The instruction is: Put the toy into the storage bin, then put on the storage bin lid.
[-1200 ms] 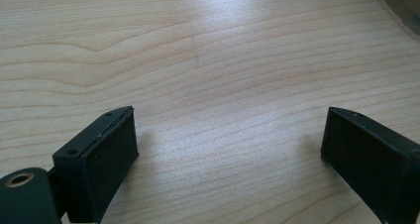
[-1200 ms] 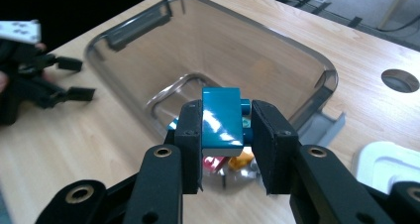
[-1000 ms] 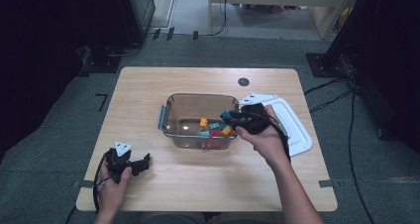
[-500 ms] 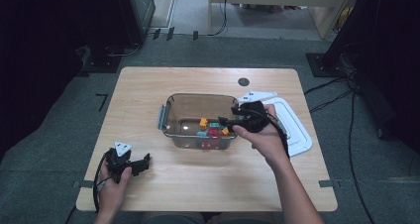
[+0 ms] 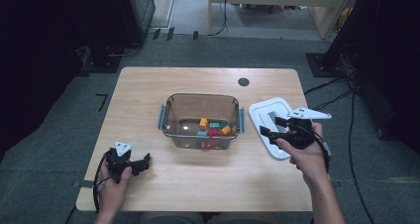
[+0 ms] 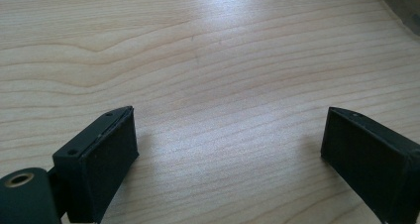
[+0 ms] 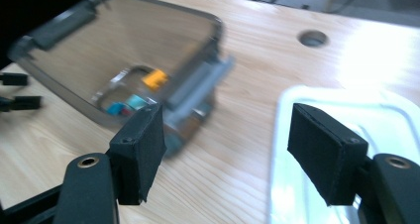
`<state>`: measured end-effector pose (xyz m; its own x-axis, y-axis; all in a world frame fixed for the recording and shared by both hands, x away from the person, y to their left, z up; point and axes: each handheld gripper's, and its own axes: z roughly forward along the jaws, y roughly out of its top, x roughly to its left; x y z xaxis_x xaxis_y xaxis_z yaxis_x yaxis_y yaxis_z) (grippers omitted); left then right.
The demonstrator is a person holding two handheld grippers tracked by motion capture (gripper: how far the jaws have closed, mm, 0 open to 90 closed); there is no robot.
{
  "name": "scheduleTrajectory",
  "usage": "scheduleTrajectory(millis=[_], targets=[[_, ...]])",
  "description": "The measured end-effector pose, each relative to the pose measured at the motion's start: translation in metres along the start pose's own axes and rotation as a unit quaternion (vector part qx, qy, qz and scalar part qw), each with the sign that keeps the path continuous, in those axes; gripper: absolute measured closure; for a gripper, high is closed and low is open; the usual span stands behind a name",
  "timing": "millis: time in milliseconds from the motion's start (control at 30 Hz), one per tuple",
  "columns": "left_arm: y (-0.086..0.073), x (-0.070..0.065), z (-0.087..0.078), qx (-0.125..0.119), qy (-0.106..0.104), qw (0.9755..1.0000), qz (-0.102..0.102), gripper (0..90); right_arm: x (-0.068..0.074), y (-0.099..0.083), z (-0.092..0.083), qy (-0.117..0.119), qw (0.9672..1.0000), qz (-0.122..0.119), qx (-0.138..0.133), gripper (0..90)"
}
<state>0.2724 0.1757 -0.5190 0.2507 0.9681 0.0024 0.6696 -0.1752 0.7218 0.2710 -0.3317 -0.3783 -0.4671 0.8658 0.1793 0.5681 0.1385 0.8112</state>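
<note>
Item: clear plastic container (image 5: 202, 119) with grey side latches, standing mid-table and holding several small coloured blocks (image 5: 212, 129), orange, teal and red, gathered toward the side nearer the right gripper (image 5: 274, 126). That gripper hovers beside the container, above the near edge of the white lid (image 5: 270, 116), which lies flat on the table just past the container's latch; its jaws have just been opening and stand apart with nothing between them, the right gripper view showing bare wood and the lid rim (image 7: 341, 92) in the gap. Judged purpose: the blocks are already in, and the gripper is placed over the lid as if to take it up for closing the container. The left gripper (image 5: 140, 165) rests low at the person's own corner, well apart from the container, jaws wide and empty over plain wood (image 6: 218, 85); it appears parked, out of the working hand's way. Surface: light wood-grain table (image 5: 148, 95) with a round cable hole (image 5: 243, 82) beyond the right gripper. Room: grey carpet floor (image 5: 74, 130), dark equipment on both sides, black cables (image 5: 346, 100) trailing on the floor past the lid.
</note>
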Motion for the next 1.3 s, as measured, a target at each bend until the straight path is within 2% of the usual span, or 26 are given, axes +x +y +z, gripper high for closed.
scheduleTrajectory(millis=[133,167,267,300,400,500,600,667,733,800,867,967,1000,1067,1133,1167,1233,1300], targets=[[0.0,0.0,0.0,0.0,0.0,1.0,0.0,7.2,-0.021,-0.017,-0.006,-0.024,0.9995,0.021,-0.001,31.2],[0.0,0.0,0.0,0.0,0.0,1.0,0.0,7.3,-0.021,-0.017,-0.006,-0.024,0.9995,0.021,-0.001,31.2],[0.0,0.0,0.0,0.0,0.0,1.0,0.0,7.2,-0.041,-0.032,-0.005,-0.04,0.998,0.049,-0.004,31.8],[0.0,0.0,0.0,0.0,0.0,1.0,0.0,7.3,-0.041,-0.032,-0.005,-0.04,0.998,0.049,-0.004,31.8],[0.0,0.0,0.0,0.0,0.0,1.0,0.0,7.2,-0.054,-0.041,-0.001,-0.049,0.997,0.059,0.004,32.1],[0.0,0.0,0.0,0.0,0.0,1.0,0.0,7.3,-0.061,-0.043,0.003,-0.04,0.9973,0.061,0.013,34.7],[0.0,0.0,0.0,0.0,0.0,1.0,0.0,7.2,-0.065,-0.046,0.01,-0.043,0.9971,0.059,0.019,37.6],[0.0,0.0,0.0,0.0,0.0,1.0,0.0,7.2,-0.067,-0.047,0.017,-0.063,0.9962,0.056,0.022,43.4],[0.0,0.0,0.0,0.0,0.001,1.0,0.0,7.2,-0.069,-0.047,0.023,-0.069,0.9955,0.059,0.027,47.3],[0.0,0.0,0.0,0.0,0.001,1.0,0.0,7.2,-0.069,-0.046,0.027,-0.079,0.9955,0.048,0.024,54.6],[0.0,0.0,0.0,0.0,0.001,1.0,-0.001,7.2,-0.071,-0.043,0.032,-0.087,0.9951,0.036,0.028,55.9],[0.0,0.0,0.0,0.0,0.001,1.0,0.0,7.2,-0.076,-0.043,0.04,-0.086,0.9956,0.025,0.028,56.0],[0.0,0.0,0.0,0.0,0.0,1.0,0.0,7.2,-0.077,-0.044,0.045,-0.093,0.9949,0.022,0.034,55.6],[0.0,0.0,0.0,0.0,0.001,1.0,0.0,7.2,-0.079,-0.046,0.054,-0.101,0.9938,0.022,0.043,54.9],[0.0,0.0,0.0,0.0,0.0,1.0,-0.001,7.2,-0.082,-0.049,0.062,-0.084,0.9951,0.036,0.038,59.2],[0.0,0.0,0.0,0.001,0.0,1.0,0.0,7.2,-0.084,-0.051,0.067,-0.083,0.995,0.039,0.04,61.0],[0.0,0.0,0.0,0.0,0.001,1.0,0.0,7.2,-0.087,-0.052,0.075,-0.098,0.9935,0.031,0.049,63.3],[0.0,0.0,0.0,0.0,0.001,1.0,0.0,7.2,-0.093,-0.052,0.081,-0.11,0.9919,0.036,0.051,63.5]])
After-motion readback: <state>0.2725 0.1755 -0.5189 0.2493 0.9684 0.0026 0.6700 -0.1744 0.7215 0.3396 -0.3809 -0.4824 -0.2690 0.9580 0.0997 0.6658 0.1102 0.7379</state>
